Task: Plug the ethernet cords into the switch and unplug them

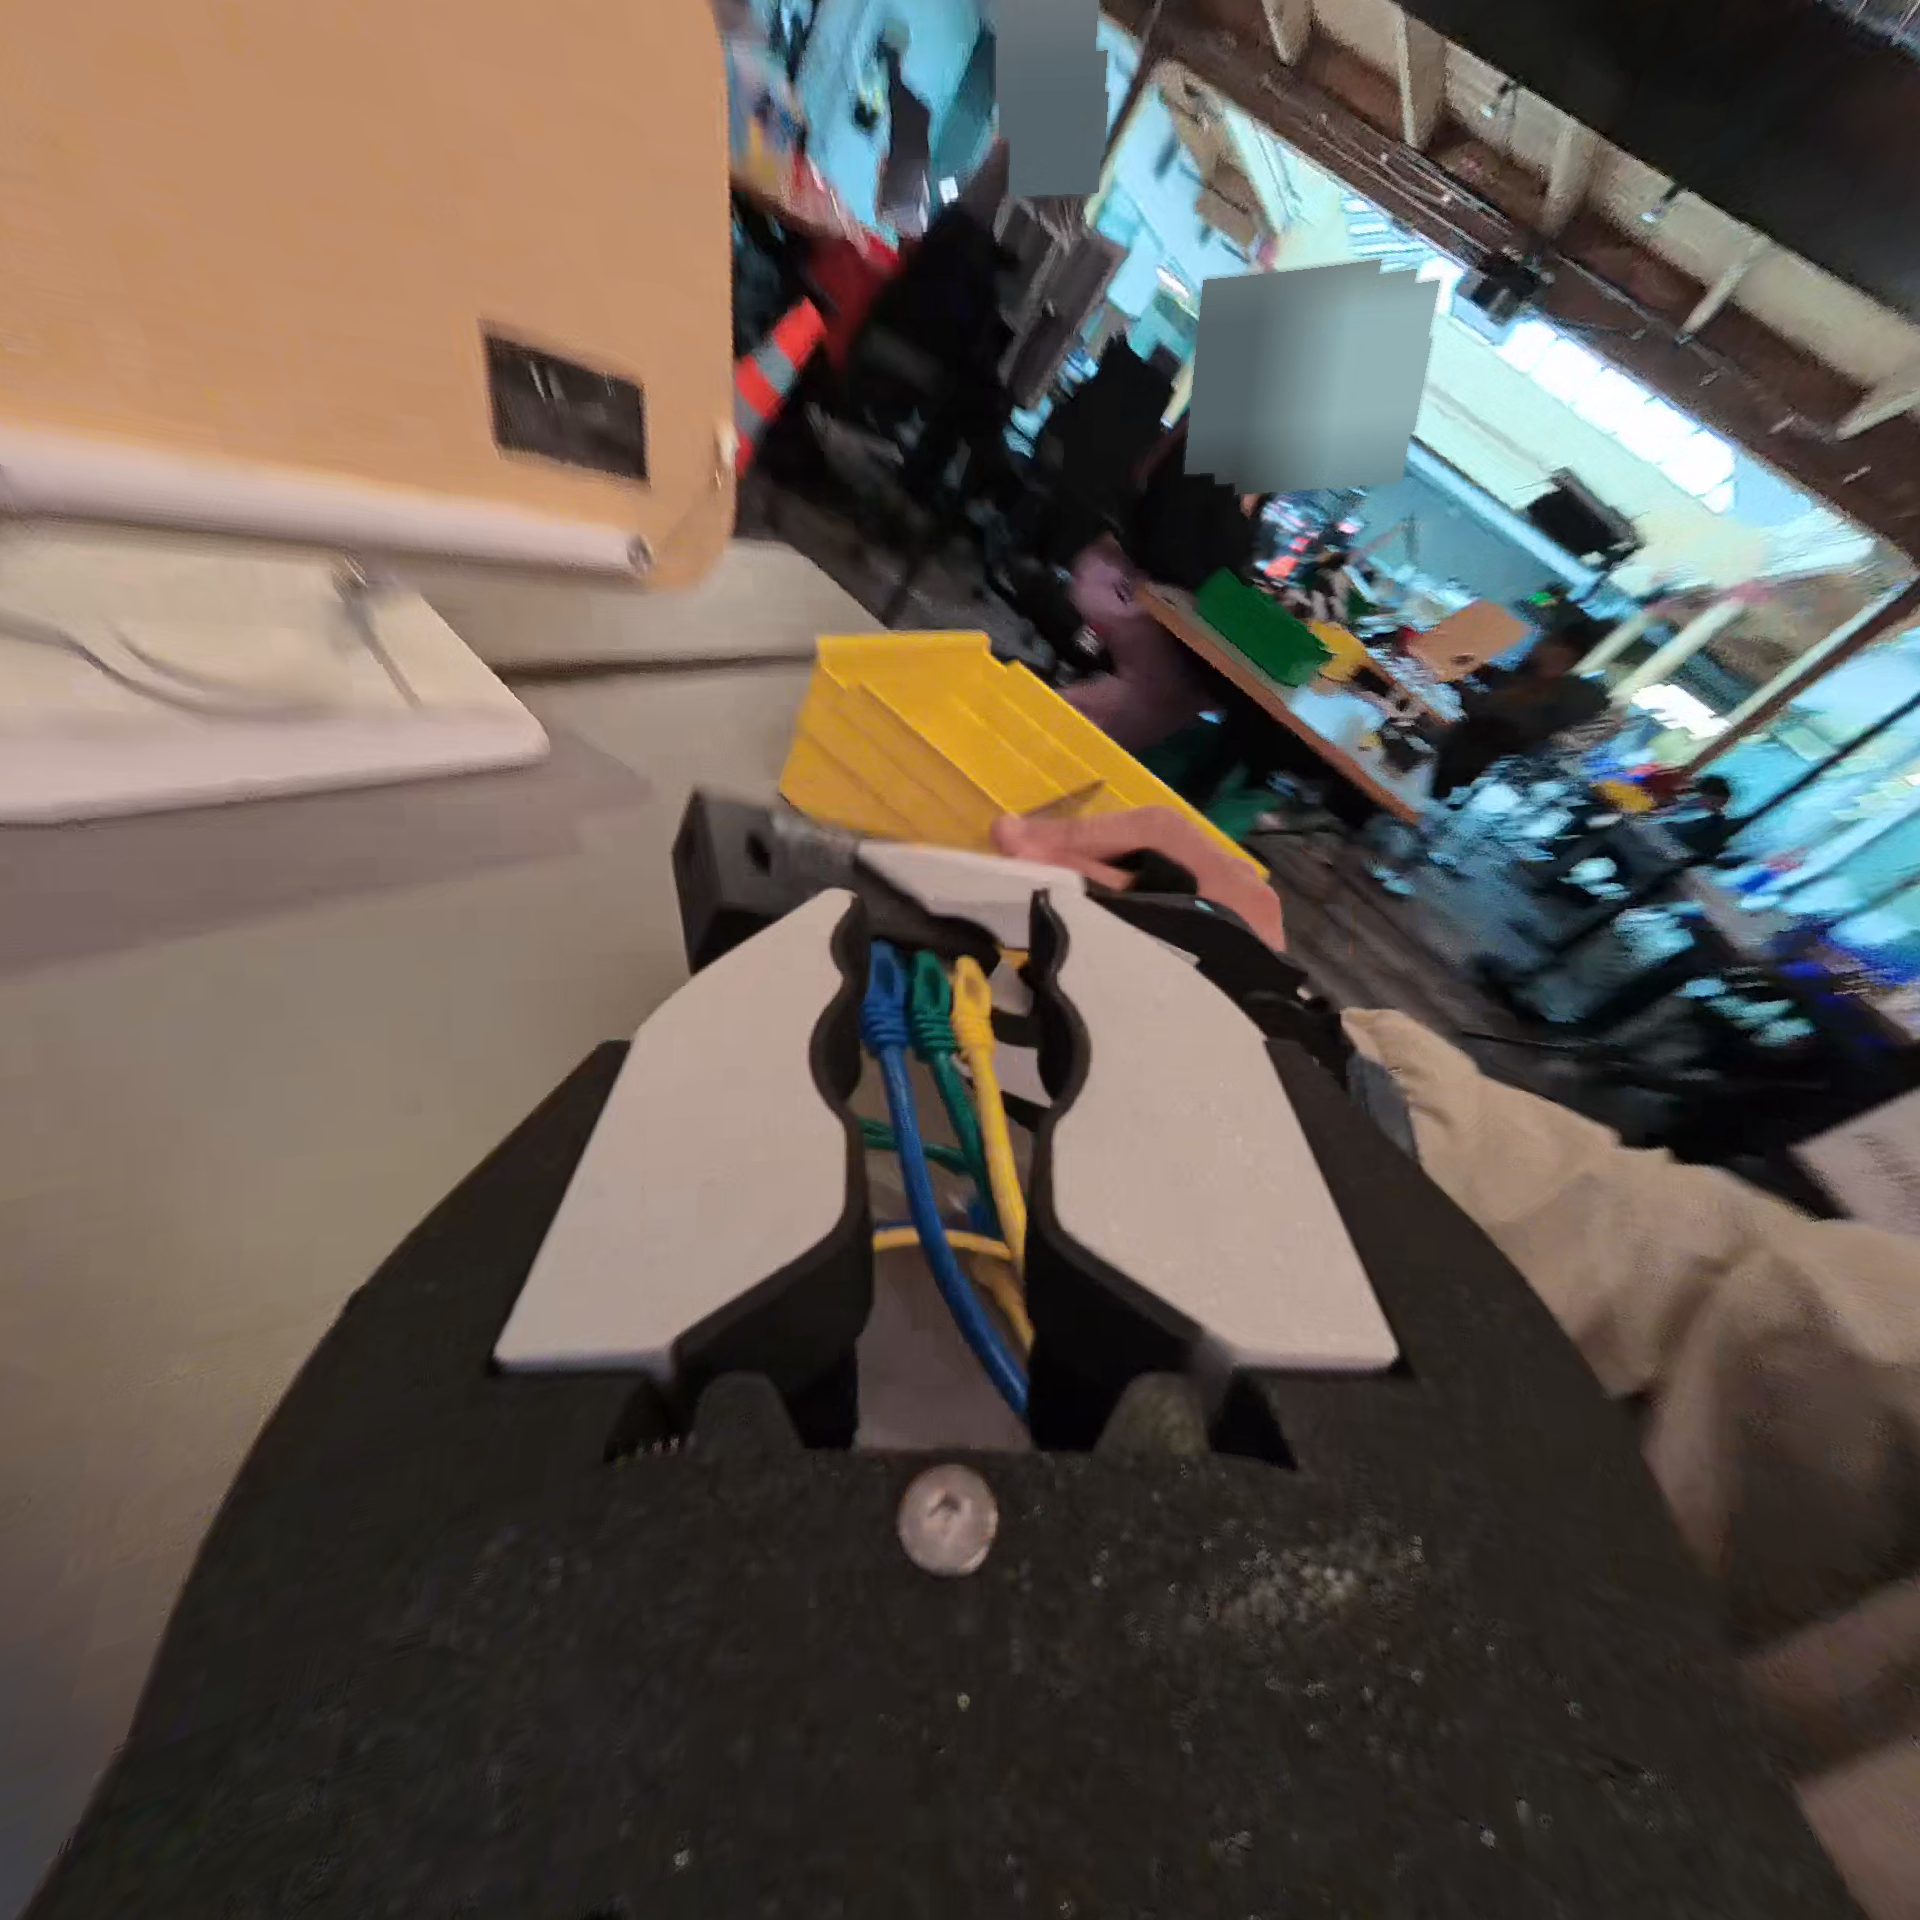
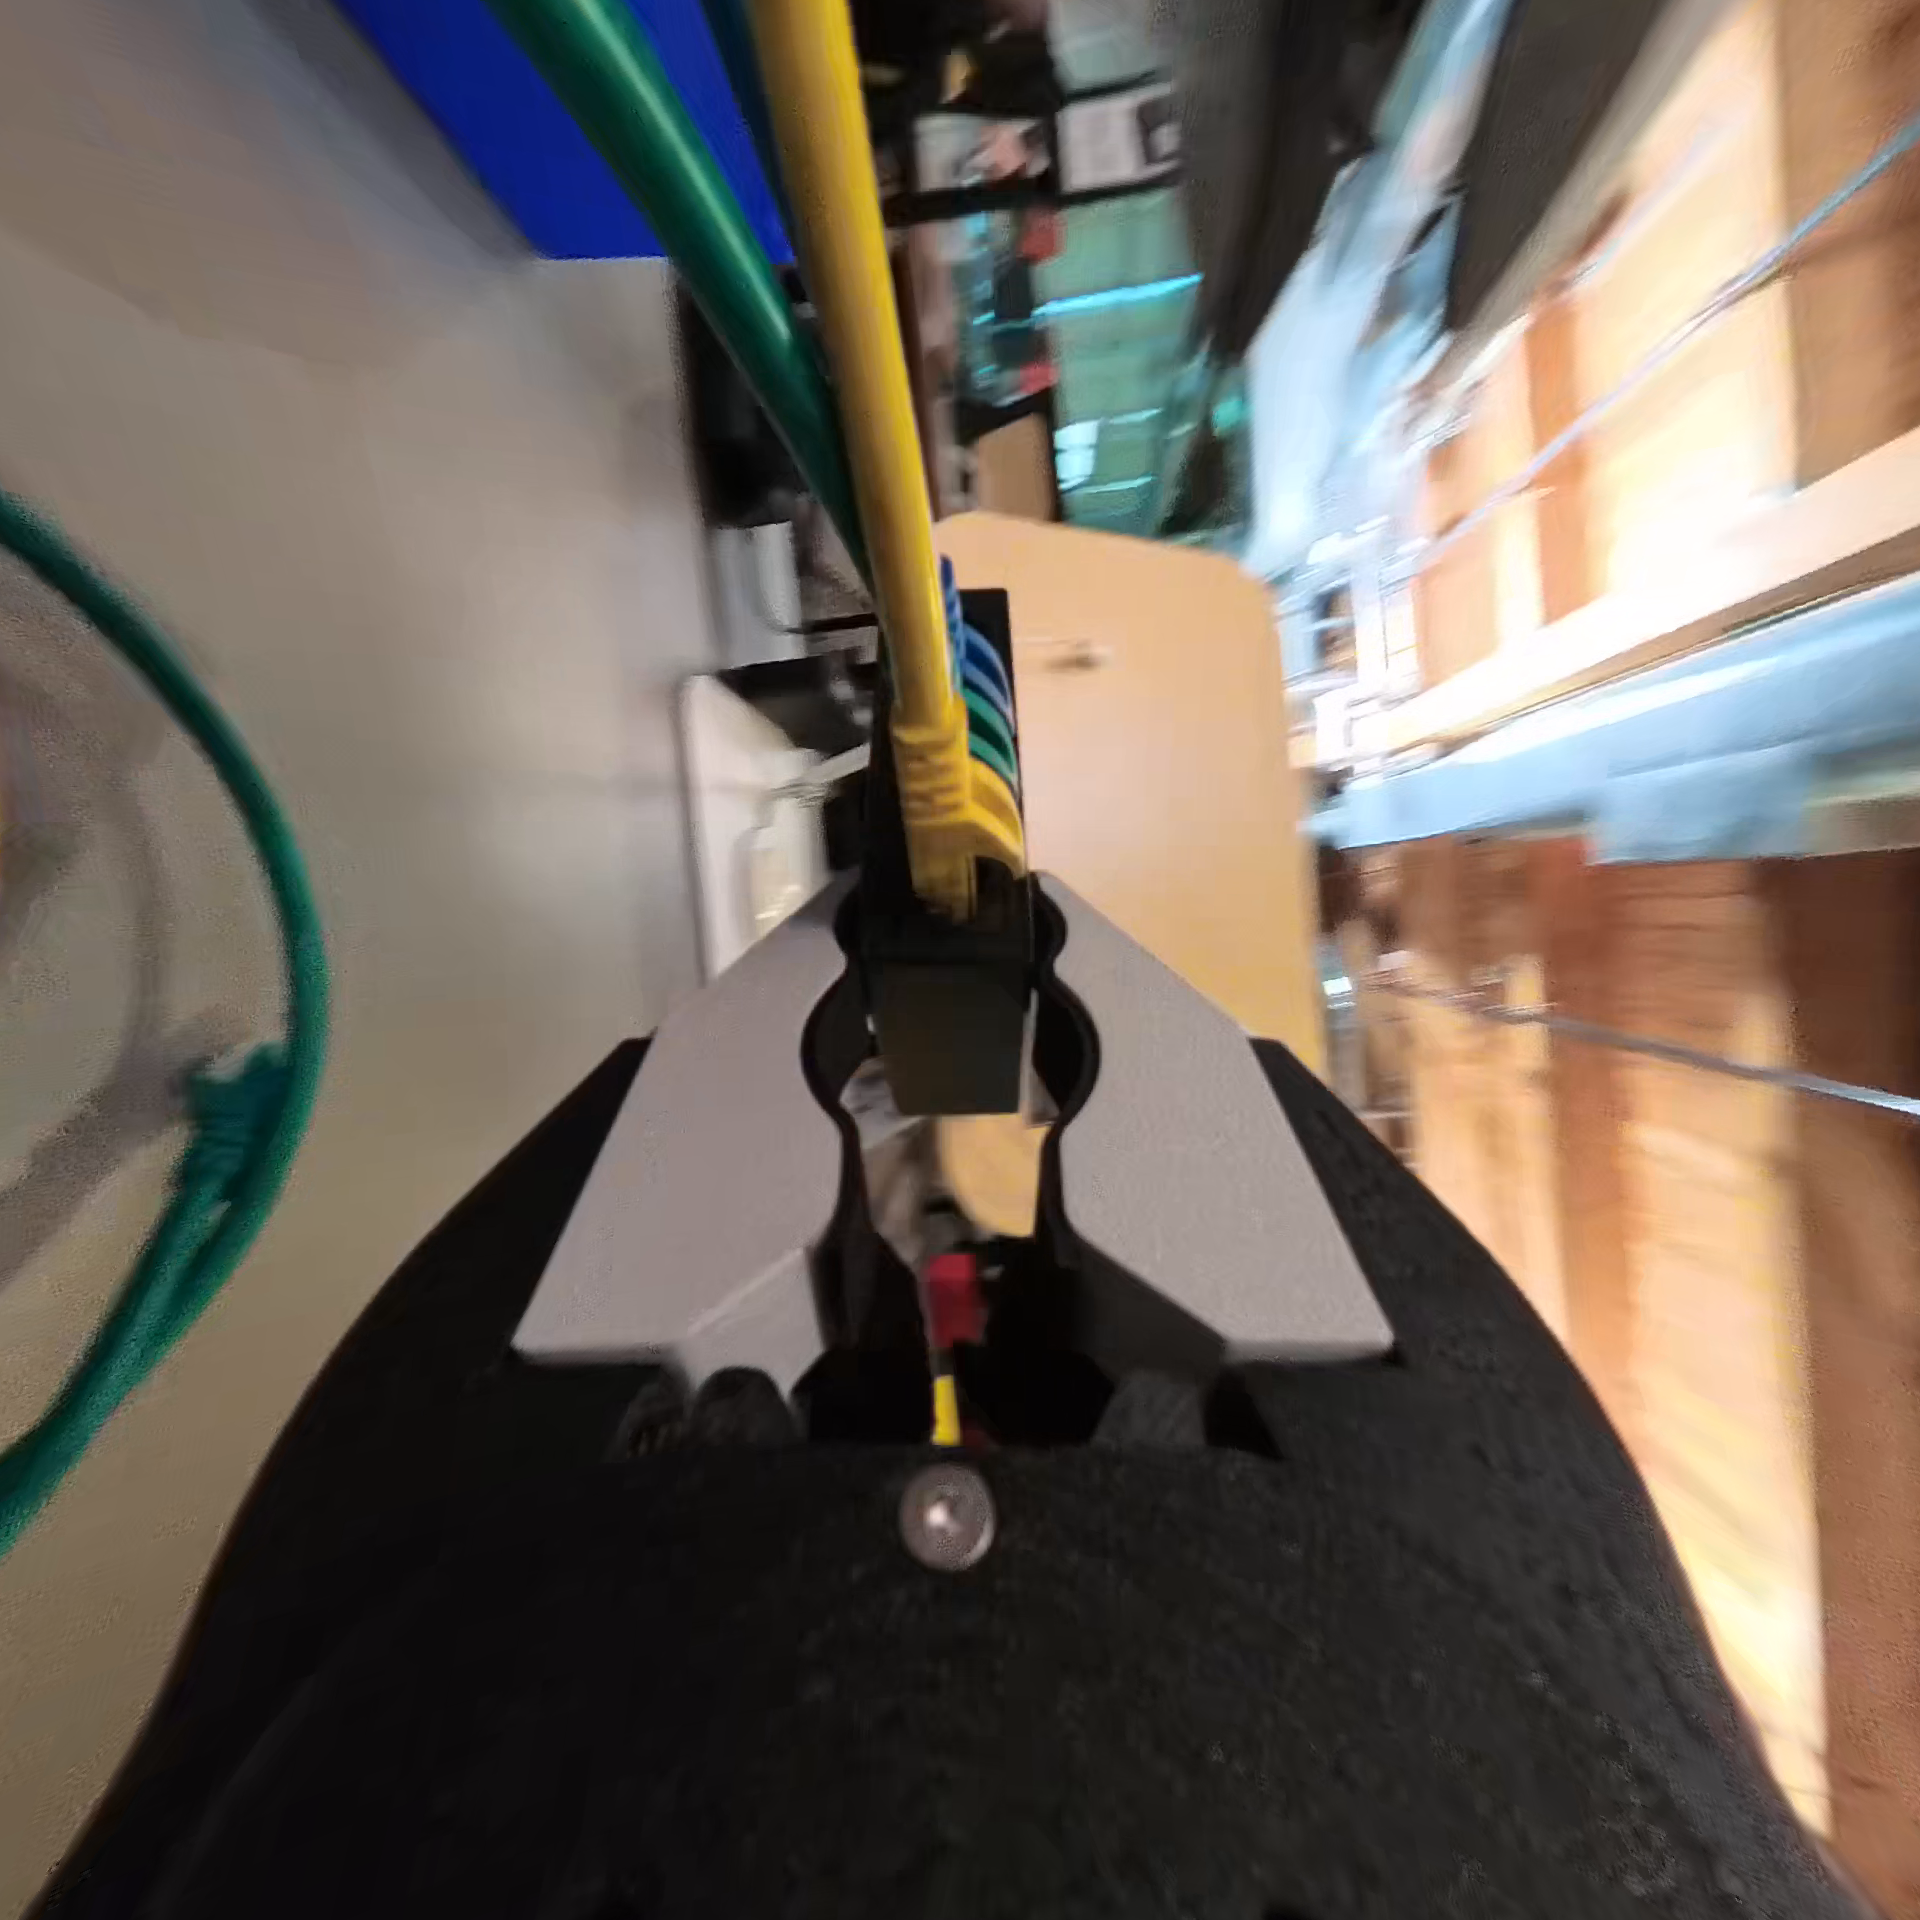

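The black switch [image 1: 727, 873] is held up off the table, with blue [image 1: 883, 997], green [image 1: 928, 997] and yellow [image 1: 971, 1003] ethernet plugs seated side by side in its ports. My left gripper [image 1: 940, 914] is open; the plugs and their cords show through the gap between its fingers. My right gripper [image 2: 940, 904] is shut on the end of the switch [image 2: 945, 1039]. Its grey finger [image 1: 966, 883] shows on the switch from the right. The yellow cord [image 2: 883, 468] and green cords [image 2: 727, 260] run away from the ports. A loose green cord [image 2: 260, 831] curves at left, its plug end [image 2: 223, 1101] free.
Stacked yellow bins [image 1: 935, 748] stand just behind the switch. A tan board [image 1: 364, 239] and a white ledge [image 1: 260, 717] are at upper left. A hand [image 1: 1143, 852] and beige sleeve [image 1: 1558, 1299] hold the right gripper. Wooden shelving [image 2: 1662, 623] runs along the right.
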`<control>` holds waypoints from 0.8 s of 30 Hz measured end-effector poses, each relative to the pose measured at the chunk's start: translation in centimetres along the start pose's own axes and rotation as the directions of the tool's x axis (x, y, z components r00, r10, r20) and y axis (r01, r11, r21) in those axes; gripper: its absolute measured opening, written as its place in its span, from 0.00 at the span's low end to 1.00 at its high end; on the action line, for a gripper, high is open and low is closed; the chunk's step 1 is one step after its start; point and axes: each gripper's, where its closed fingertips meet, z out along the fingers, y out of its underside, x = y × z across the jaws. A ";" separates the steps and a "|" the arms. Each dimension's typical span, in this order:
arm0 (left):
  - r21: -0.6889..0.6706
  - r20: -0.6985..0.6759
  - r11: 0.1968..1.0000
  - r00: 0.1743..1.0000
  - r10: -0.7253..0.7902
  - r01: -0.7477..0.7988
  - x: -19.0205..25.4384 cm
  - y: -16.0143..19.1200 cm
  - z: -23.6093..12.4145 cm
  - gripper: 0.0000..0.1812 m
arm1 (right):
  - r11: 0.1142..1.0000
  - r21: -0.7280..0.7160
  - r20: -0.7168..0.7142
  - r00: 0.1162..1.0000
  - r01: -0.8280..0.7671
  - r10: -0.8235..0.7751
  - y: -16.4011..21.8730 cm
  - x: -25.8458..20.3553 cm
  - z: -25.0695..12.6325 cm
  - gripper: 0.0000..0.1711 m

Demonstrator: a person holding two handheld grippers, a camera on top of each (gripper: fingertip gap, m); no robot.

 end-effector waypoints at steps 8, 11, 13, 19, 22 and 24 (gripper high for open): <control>-0.175 0.105 0.730 0.725 0.681 -0.660 2.9 6.6 -2.5 0.21 | 0.984 0.092 0.153 0.979 -0.152 0.137 -2.6 -7.3 -0.6 0.16; -0.350 0.093 0.625 0.638 0.765 -0.698 1.2 9.0 -1.3 0.18 | 0.981 0.079 0.113 0.979 -0.178 0.169 -2.0 -7.6 -0.7 0.16; -0.402 0.045 0.616 0.657 0.753 -0.678 1.0 10.0 -0.3 0.16 | 0.985 0.063 0.120 0.981 -0.161 0.153 -2.0 -7.3 -1.0 0.16; -0.440 -0.047 0.629 0.715 0.697 -0.642 2.4 9.8 2.4 0.20 | 0.997 0.005 0.153 0.985 -0.079 0.077 -2.0 -8.0 -1.5 0.16; -0.557 -0.058 0.529 0.666 0.744 -0.640 0.3 11.4 3.1 0.21 | 0.994 0.014 0.134 0.985 -0.109 0.106 -2.0 -6.8 -2.0 0.16; -0.580 -0.064 0.510 0.660 0.749 -0.635 -0.2 12.3 3.5 0.20 | 0.995 0.007 0.136 0.986 -0.095 0.093 -1.8 -6.8 -2.2 0.16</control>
